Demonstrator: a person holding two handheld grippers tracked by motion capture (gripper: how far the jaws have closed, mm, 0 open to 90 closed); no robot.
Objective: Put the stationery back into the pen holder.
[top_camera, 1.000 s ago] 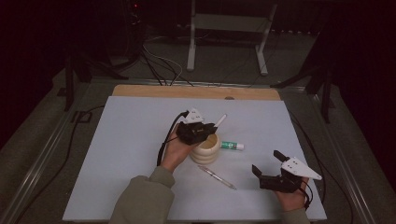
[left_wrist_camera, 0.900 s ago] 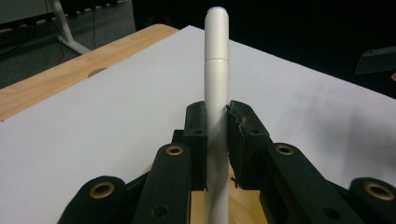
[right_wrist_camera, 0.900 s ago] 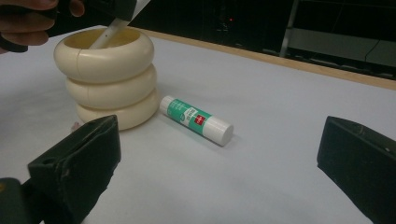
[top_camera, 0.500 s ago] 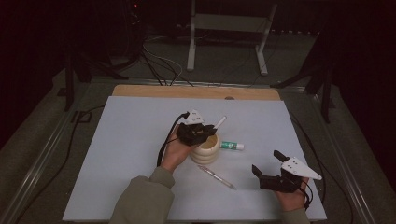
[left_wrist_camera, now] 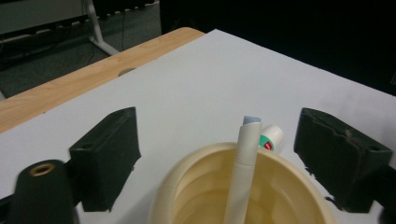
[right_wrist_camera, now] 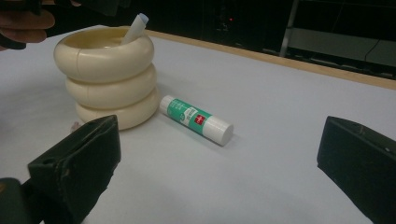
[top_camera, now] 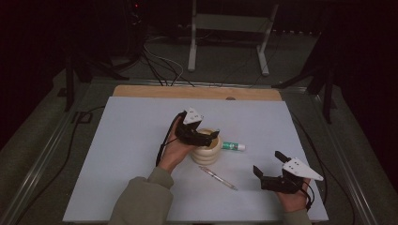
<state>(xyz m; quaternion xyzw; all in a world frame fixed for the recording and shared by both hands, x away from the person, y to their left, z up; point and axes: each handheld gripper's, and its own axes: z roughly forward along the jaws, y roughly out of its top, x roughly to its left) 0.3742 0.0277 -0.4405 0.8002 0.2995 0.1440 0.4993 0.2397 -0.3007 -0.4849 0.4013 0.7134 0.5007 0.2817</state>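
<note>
On the white counter (top_camera: 131, 140), my left gripper (top_camera: 199, 135) fingers had just spread above the cup (left_wrist_camera: 243, 186), releasing the pen (left_wrist_camera: 243, 172); right gripper (top_camera: 277, 174) fingers stood spread, empty.

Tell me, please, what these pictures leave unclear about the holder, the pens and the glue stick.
- Holder floor and white pen's lower end: cut off by the left gripper view's bottom edge.
- Glue stick body: hidden behind the holder's rim there.
- Glue stick label text: too small, right gripper view.
- Loose pen details: too small and dim, high view.
</note>
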